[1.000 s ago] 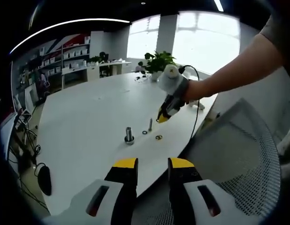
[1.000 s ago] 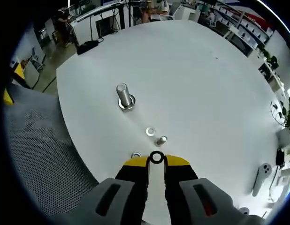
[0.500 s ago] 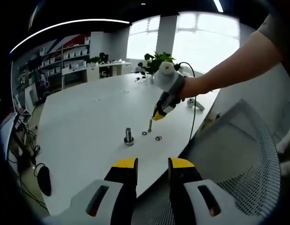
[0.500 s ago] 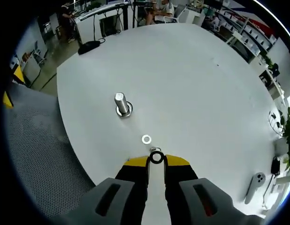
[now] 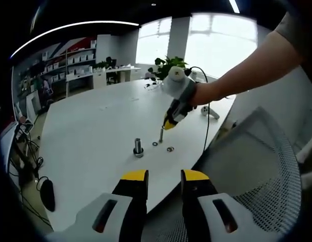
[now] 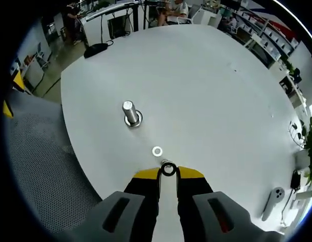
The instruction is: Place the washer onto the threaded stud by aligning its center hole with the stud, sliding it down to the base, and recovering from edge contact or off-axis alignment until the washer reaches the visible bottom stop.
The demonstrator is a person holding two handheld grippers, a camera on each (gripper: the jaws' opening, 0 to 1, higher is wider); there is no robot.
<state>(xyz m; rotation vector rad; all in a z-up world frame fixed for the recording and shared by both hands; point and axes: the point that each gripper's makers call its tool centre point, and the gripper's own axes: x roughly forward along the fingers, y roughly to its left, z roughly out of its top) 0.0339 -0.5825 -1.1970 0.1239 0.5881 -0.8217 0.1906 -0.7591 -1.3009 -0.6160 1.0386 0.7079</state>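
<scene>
White table [image 5: 90, 126] spanned both views, a mesh chair [image 5: 257, 166] at its edge. Left gripper [image 5: 164, 177] hung off the table edge, jaws apart, nothing between them. Right gripper [image 6: 168, 172] pointed down over the table, jaws clamped on the washer [image 6: 168, 169] at the tips, directly above the thin threaded stud [image 5: 161, 134]; stud mostly hidden under the washer in right gripper view. Big bolt [image 6: 130, 113] stood upright farther off. Loose washer [image 6: 157, 150] lay flat between bolt and stud.
</scene>
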